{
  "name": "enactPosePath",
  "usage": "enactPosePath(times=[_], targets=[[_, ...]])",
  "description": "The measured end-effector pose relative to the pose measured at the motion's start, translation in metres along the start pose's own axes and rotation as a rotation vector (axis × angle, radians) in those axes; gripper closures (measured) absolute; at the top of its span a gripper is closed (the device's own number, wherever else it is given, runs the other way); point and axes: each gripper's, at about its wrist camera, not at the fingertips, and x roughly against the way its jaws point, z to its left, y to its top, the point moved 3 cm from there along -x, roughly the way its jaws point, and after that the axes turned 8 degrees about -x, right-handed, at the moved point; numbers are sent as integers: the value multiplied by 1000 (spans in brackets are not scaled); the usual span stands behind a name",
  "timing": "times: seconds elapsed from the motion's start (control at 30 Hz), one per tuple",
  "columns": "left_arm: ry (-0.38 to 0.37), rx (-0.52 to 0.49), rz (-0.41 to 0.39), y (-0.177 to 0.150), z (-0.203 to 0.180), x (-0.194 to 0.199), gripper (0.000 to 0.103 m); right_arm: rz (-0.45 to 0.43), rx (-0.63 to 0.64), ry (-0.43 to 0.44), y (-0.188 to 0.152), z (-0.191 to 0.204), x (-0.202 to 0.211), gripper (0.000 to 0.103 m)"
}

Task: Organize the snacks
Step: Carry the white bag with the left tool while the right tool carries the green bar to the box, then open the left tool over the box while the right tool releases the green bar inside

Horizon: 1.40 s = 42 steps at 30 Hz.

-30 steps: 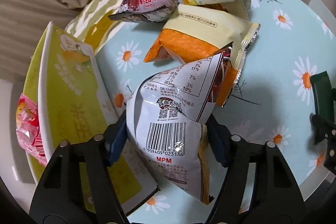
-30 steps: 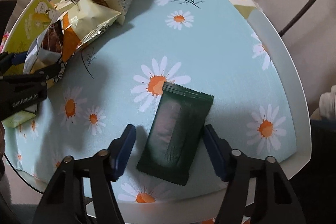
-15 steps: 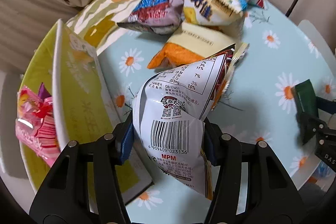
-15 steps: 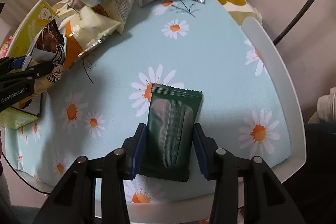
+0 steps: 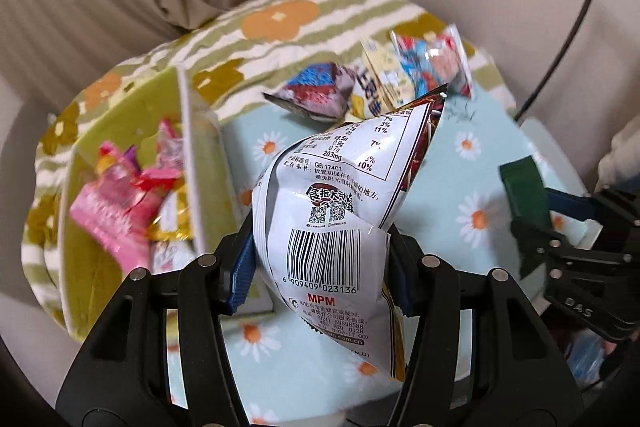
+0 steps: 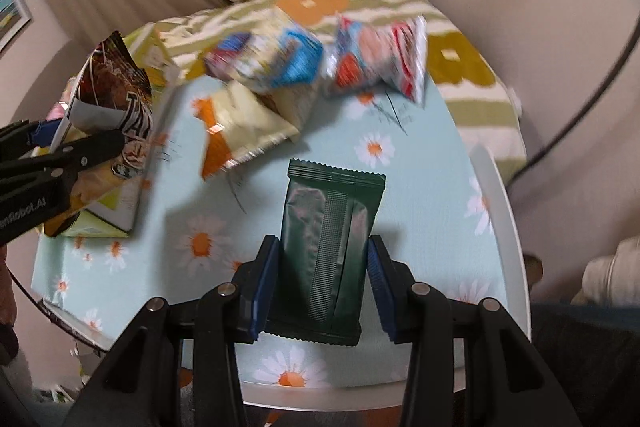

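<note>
Two grippers (image 5: 320, 267) (image 6: 322, 287) each hold one packet, four snack bags (image 6: 244, 123) sit piled at twelve o'clock, one yellow-green box (image 5: 120, 131) at nine o'clock holds pink packets.

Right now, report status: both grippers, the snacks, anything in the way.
Left gripper shut on white barcode bag. Right gripper shut on dark green packet. Green box holds pink snacks. Loose bags at far edge, none blocking.
</note>
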Motion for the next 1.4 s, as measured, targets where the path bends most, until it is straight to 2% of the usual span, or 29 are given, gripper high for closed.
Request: enactPosePath(times=[0.23, 0.37, 0.67, 0.87, 1.0, 1.17, 1.27, 1.33, 1.4], targets=[[17, 180, -71, -25, 26, 59, 52, -70, 136, 88, 15, 38, 33, 63], [53, 269, -109, -41, 48, 87, 52, -107, 204, 160, 26, 70, 53, 63], [113, 408, -163, -66, 114, 117, 52, -164, 320, 299, 56, 150, 76, 63], [141, 494, -166, -80, 179, 110, 52, -164, 362, 344, 78, 205, 74, 63], [142, 548, -129, -87, 224, 82, 52, -146, 384, 352, 88, 239, 61, 63], [100, 606, -71, -100, 268, 38, 52, -105, 391, 352, 97, 277, 34, 63], [68, 622, -36, -105, 284, 14, 40, -84, 392, 342, 99, 292, 19, 63], [46, 622, -27, -108, 288, 5, 3, -68, 388, 337, 100, 300, 9, 63], [47, 622, -28, -110, 291, 2, 0, -55, 384, 331, 99, 304, 2, 63]])
